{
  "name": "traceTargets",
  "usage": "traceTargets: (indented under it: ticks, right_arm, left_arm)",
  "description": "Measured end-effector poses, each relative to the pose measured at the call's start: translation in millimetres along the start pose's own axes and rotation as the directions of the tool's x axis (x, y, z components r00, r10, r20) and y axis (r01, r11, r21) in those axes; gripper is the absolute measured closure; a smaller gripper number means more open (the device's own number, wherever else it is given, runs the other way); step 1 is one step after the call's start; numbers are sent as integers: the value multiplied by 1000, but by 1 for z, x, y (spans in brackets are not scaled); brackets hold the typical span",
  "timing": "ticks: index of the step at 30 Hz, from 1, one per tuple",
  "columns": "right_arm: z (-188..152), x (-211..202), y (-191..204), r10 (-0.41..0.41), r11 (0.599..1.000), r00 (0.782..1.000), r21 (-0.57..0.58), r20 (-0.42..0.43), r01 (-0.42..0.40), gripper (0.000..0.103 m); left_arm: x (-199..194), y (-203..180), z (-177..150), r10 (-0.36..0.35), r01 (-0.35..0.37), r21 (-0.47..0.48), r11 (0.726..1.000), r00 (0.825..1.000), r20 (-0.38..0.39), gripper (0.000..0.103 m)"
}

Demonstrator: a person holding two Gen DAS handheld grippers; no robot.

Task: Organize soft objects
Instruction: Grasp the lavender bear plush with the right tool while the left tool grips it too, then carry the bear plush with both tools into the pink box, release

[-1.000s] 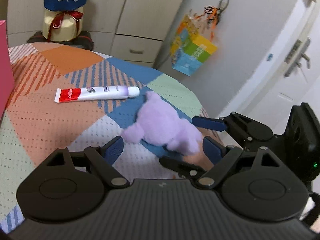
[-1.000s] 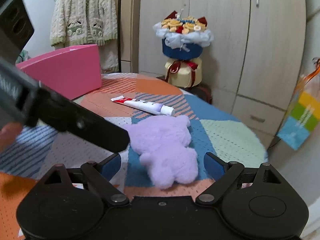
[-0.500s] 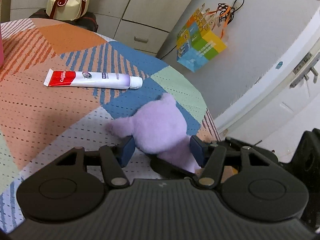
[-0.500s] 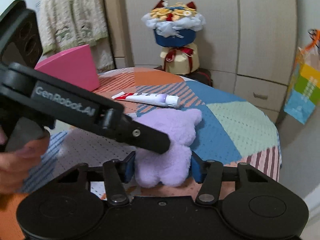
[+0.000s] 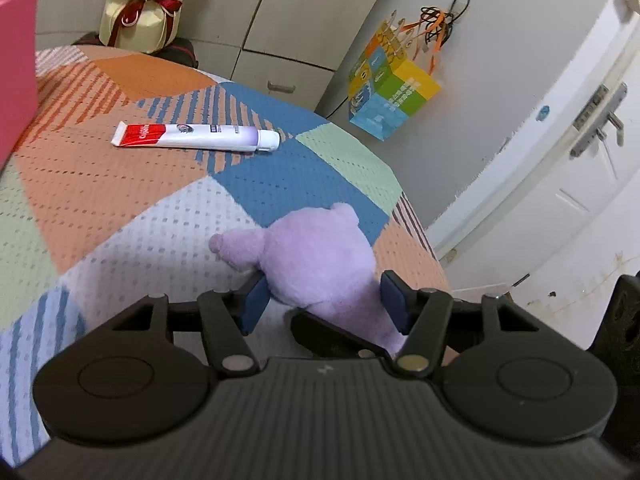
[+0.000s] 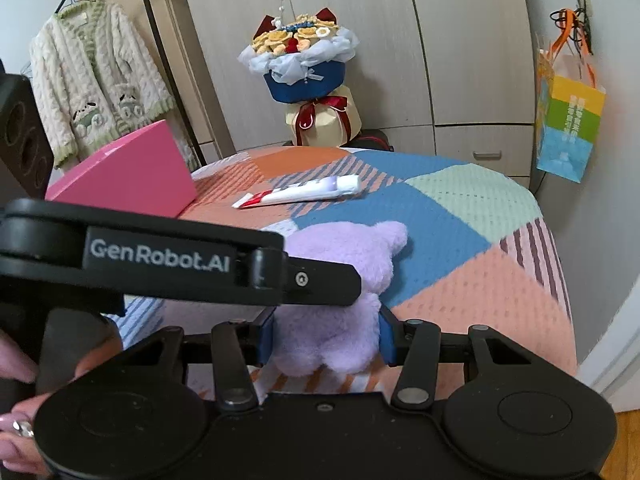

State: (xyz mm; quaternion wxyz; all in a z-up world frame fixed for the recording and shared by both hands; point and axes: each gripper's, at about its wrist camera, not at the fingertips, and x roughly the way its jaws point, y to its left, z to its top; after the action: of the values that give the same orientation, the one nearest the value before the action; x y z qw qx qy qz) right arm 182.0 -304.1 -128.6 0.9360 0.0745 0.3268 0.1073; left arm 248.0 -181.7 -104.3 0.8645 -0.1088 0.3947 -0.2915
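Note:
A purple plush toy (image 5: 316,256) lies near the right edge of the patchwork-covered table (image 5: 100,184). My left gripper (image 5: 324,300) is shut on its body, blue pads pressing both sides. My right gripper (image 6: 326,338) is shut on the toy's lower end (image 6: 332,344), and the toy's head (image 6: 360,240) points away from it. The left gripper's arm (image 6: 180,260) crosses in front of the toy in the right wrist view and hides its middle.
A toothpaste tube (image 5: 196,136) lies further back on the table, also in the right wrist view (image 6: 300,194). A pink box (image 6: 128,172) stands at the left. A flower bouquet (image 6: 304,80) stands behind the table, and a colourful paper bag (image 6: 568,132) hangs at the right.
Both grippers closed from open onto the plush toy. The toy has shifted toward the table's right edge, away from the toothpaste tube.

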Motion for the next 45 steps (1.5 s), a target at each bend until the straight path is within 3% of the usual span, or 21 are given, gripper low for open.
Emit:
traceTargets:
  ticks: [5,15,32,39,45]
  right_arm:
    - [-14,-16,15,-3,1000,1000,18,30,2,49]
    - [-42,-48,62,-89,996,988,10,125,88,49]
    - [-81,-87,123,-63,997,990,-39,124,68,49]
    - [-79,-108,149,0,998,986,-63,164,11,49]
    - [-60,-114,175,54,991,982,-131,182,-30,49]
  left_arm:
    - [-20,-1,-14,2,-2,2,1000,999,32,45]
    - [-58,2,-44,-18,18,1,1000,996,88,46]
    - [-128,8,-95,51,-58,49,997,990,135,47]
    - [-173,5,-106,70,-102,119,988,967,247,47]
    - [-206,16,-98,86,-121,91,988,942,324,48]
